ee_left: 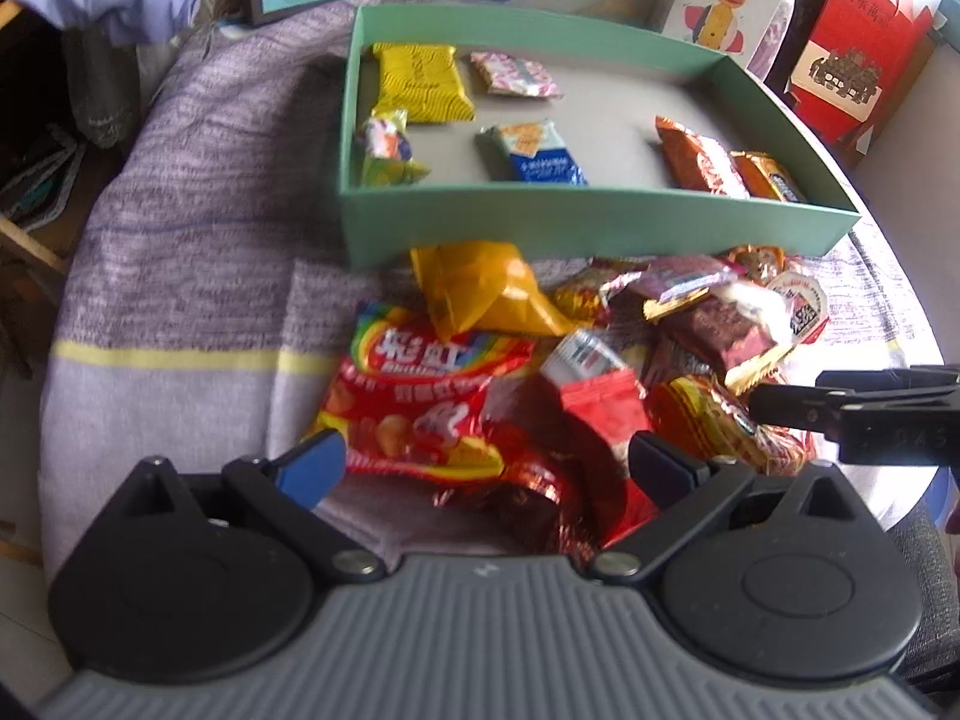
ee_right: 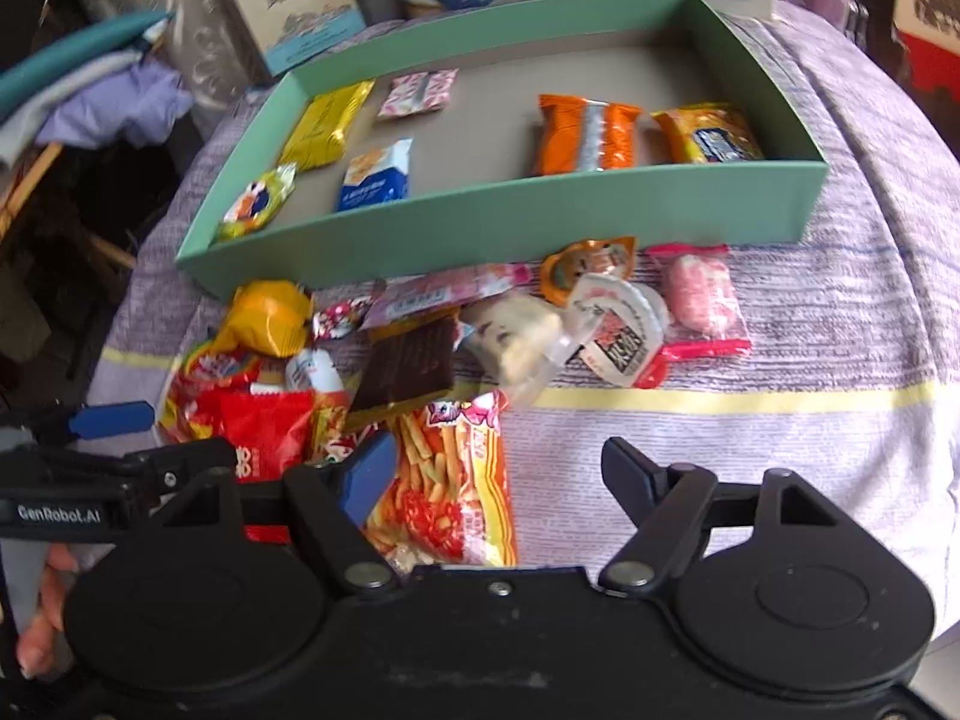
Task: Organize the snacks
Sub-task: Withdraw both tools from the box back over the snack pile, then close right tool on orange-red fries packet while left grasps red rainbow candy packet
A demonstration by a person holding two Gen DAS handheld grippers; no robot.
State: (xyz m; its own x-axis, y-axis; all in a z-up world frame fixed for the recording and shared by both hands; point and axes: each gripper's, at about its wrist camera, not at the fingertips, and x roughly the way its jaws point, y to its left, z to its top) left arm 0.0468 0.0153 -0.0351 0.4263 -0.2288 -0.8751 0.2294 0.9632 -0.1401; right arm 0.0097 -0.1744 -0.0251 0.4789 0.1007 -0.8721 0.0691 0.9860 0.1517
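Landmark: I place everything relative to the green box (ee_left: pixel 600 222), which sits on a striped purple cloth (ee_left: pixel 180 276).
Left view only: I see a rainbow candy bag (ee_left: pixel 414 396) and a crumpled orange-yellow wrapper (ee_left: pixel 480 294) in front of the box's near wall; the right gripper enters at the right edge.
Right view only: I see a pink sausage packet (ee_right: pixel 702 300) and a sealed jelly cup (ee_right: pixel 624 330) in front of the near wall, a fries packet (ee_right: pixel 456 480) nearer the camera, and fingers (ee_right: pixel 42 612) at the lower left edge.
Box contents: I count six packets, namely a yellow biscuit pack (ee_left: pixel 420 84), a pink-white sachet (ee_left: pixel 516 75), a small green-yellow candy (ee_left: pixel 387 150), a blue-white bar (ee_left: pixel 534 153), an orange packet (ee_right: pixel 585 132) and a yellow-orange packet (ee_right: pixel 708 135).
Loose snacks: the snack pile (ee_left: pixel 600 372) lies on the cloth in front of the box, outside it.
Left gripper (ee_left: pixel 486 468): released; jaws spread above the red wrappers, not pressing on any.
Right gripper (ee_right: pixel 498 480): released; jaws apart with the fries packet partly between them, unpinched.
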